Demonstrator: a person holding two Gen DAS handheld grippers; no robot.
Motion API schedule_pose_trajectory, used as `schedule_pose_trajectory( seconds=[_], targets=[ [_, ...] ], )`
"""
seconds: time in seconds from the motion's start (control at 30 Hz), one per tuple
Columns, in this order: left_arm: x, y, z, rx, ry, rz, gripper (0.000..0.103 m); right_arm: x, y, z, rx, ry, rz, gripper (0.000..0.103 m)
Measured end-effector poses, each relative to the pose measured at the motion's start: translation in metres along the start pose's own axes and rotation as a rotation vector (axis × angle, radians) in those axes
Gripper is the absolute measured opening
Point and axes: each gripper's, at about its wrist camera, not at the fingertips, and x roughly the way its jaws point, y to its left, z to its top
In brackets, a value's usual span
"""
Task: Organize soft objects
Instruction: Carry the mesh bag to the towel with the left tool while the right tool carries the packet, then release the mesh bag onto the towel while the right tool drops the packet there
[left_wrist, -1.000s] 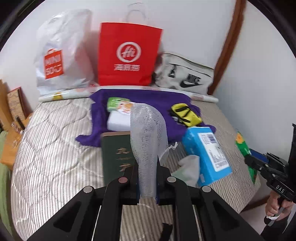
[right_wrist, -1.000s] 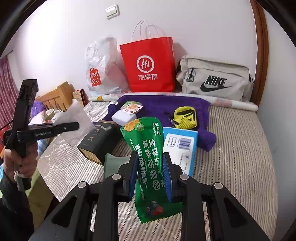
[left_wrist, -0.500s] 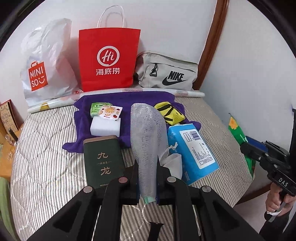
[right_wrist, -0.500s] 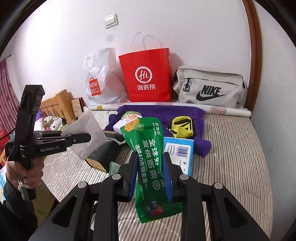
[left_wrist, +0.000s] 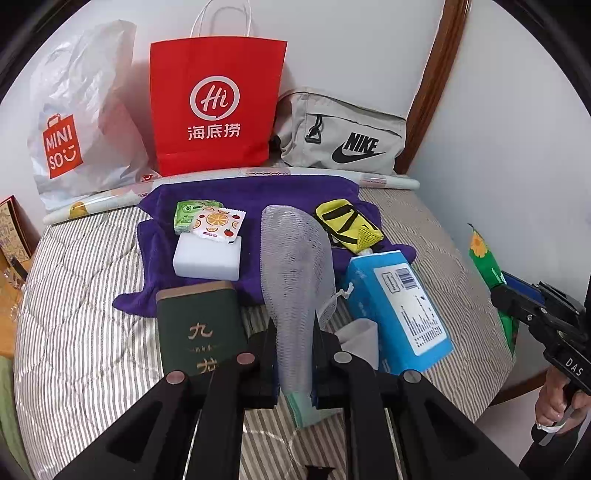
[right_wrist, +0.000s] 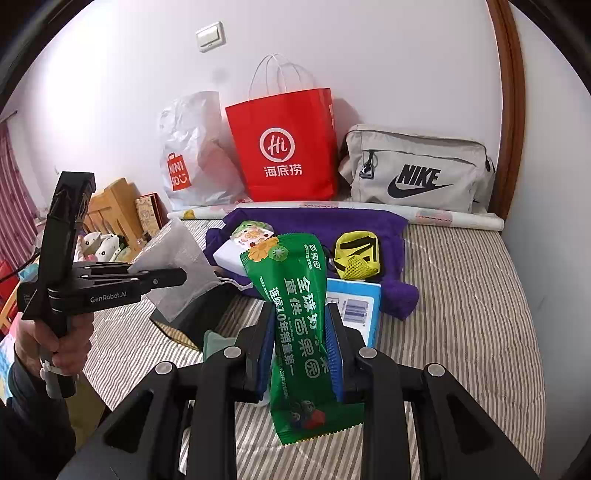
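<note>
My left gripper (left_wrist: 295, 354) is shut on a white mesh drawstring pouch (left_wrist: 297, 266) that stands up between its fingers, above the near part of the bed. From the right wrist view that pouch (right_wrist: 177, 273) hangs off the left gripper (right_wrist: 177, 277) at the left. My right gripper (right_wrist: 301, 343) is shut on a green snack packet (right_wrist: 299, 314), held upright over the bed's near edge. On a purple towel (left_wrist: 266, 192) lie a white sponge block (left_wrist: 208, 258), two small sachets (left_wrist: 207, 219) and a yellow mesh pouch (left_wrist: 349, 225).
A dark green tin (left_wrist: 199, 328) and a blue tissue pack (left_wrist: 399, 306) lie on the striped mattress (left_wrist: 81, 325). Against the wall stand a white Miniso bag (left_wrist: 77, 122), a red paper bag (left_wrist: 216, 107) and a grey Nike bag (left_wrist: 343, 136). A wooden headboard (right_wrist: 110, 210) is at the left.
The left gripper with the mesh pouch has shifted sideways and turned a little, so the bed items now sit more to the left and nearer. The right gripper stays put with the packet.
</note>
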Motion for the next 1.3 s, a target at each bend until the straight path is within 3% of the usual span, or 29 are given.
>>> schedule_pose_trajectory(
  seconds=[0.6, 1.3],
  targets=[
    [0.049, 0.040, 0.042, -0.006, 0.029, 0.022, 0.011, 0.078, -0.008, 0.036, -0.019, 0.056, 0.025, 0.026],
    [0.089, 0.066, 0.076, -0.080, 0.078, -0.022, 0.011, 0.149, -0.034, 0.061, -0.014, 0.111, 0.057, 0.026]
  ],
)
